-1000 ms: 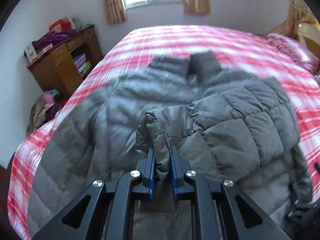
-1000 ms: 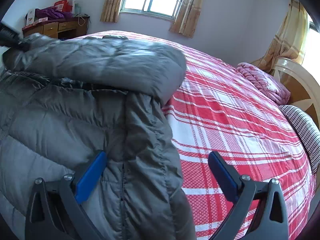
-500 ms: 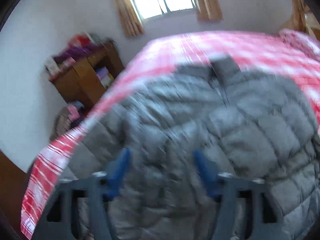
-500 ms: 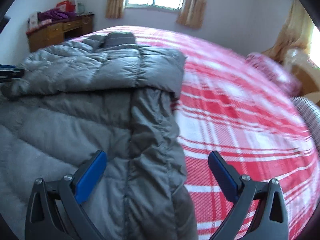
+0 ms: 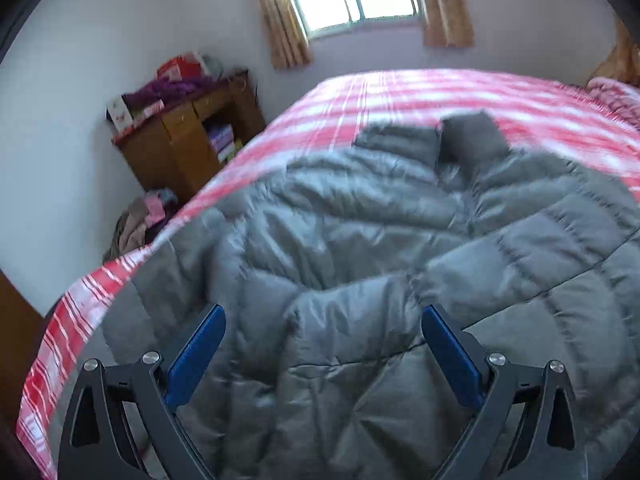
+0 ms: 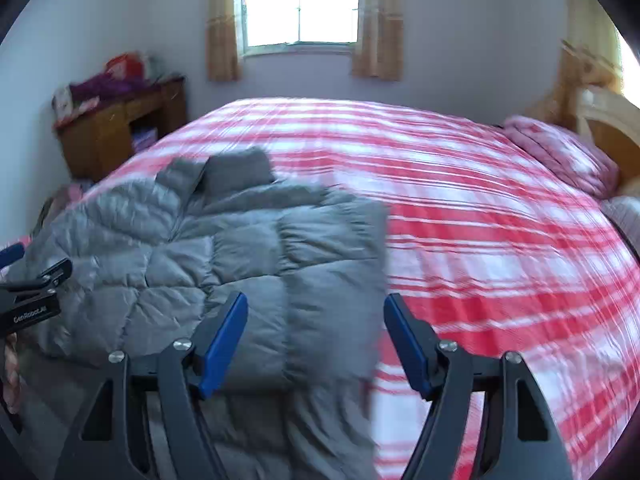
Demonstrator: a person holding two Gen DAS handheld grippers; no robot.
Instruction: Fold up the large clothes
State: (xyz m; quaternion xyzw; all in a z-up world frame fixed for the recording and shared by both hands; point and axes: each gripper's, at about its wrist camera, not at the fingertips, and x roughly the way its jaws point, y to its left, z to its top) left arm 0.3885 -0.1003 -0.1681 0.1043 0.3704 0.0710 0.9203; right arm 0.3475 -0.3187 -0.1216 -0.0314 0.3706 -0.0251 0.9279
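A grey quilted puffer jacket lies flat on the red and white plaid bed, collar toward the window, with its right sleeve folded across the body. My left gripper is open and empty, just above the jacket's lower middle. In the right wrist view the jacket fills the left half. My right gripper is open and empty above the jacket's right edge, where it meets the bedspread. The left gripper's body shows at the far left edge of the right wrist view.
A wooden desk piled with boxes and purple cloth stands at the bed's left, with a heap of clothes on the floor below it. A pink folded blanket and a headboard are at the right. A curtained window is behind.
My left gripper has let go of the sleeve cuff and opened wide; the sleeve now lies on the jacket. Both grippers have pulled back, the right one rising and narrowing slightly.
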